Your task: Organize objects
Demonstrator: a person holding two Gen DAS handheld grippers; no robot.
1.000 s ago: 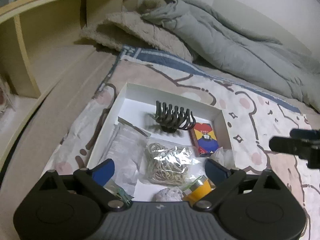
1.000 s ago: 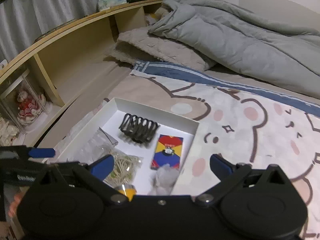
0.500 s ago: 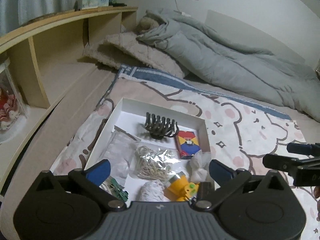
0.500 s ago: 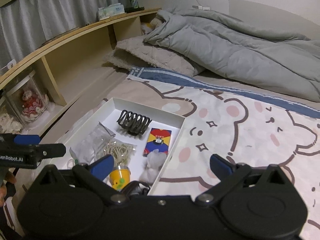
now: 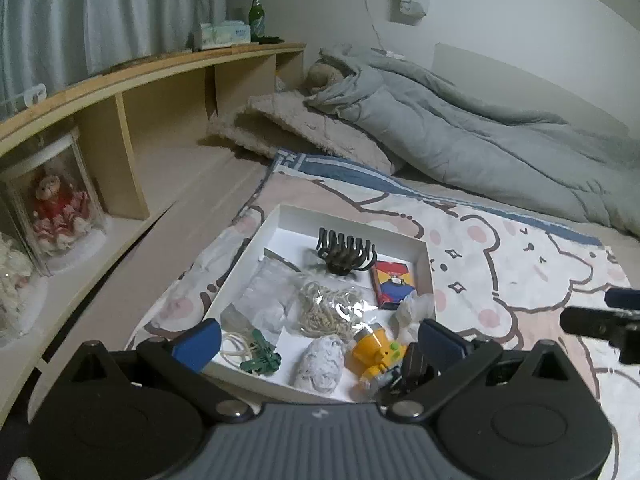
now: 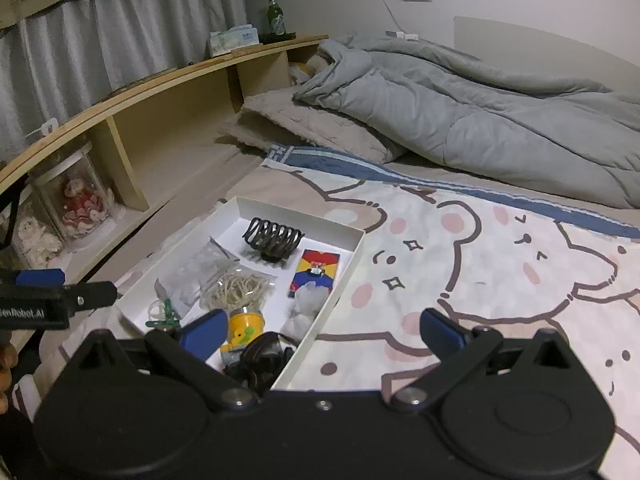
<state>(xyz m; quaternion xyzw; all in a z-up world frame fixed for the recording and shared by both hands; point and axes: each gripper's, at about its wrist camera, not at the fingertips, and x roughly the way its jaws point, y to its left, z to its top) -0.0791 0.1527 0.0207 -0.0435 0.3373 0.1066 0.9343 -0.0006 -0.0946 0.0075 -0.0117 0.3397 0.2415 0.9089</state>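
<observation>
A shallow white box (image 5: 256, 240) (image 6: 344, 276) lies on a bear-print sheet. In it are a black claw hair clip (image 5: 346, 252) (image 6: 274, 238), a bag of rubber bands (image 5: 330, 312) (image 6: 238, 288), a red, blue and yellow card pack (image 5: 394, 286) (image 6: 316, 272), a yellow toy (image 5: 374, 350) (image 6: 244, 326), a green clip (image 5: 262, 360) (image 6: 166, 316), white wads and a dark coiled item (image 6: 262, 356). My left gripper (image 5: 320, 342) is open above the box's near end, holding nothing. My right gripper (image 6: 322, 330) is open over the box's near right corner, also holding nothing.
A wooden headboard shelf (image 5: 132, 120) runs along the left with a doll in a clear case (image 5: 56, 208), a tissue box (image 6: 234, 38) and a green bottle (image 6: 275, 14). A grey duvet (image 6: 460, 108) and a beige pillow (image 5: 312, 132) lie at the far end.
Both grippers have drawn back and up from the box, so more of the bed, shelf and box contents shows. The yellow toy and green clip have come into full view.
</observation>
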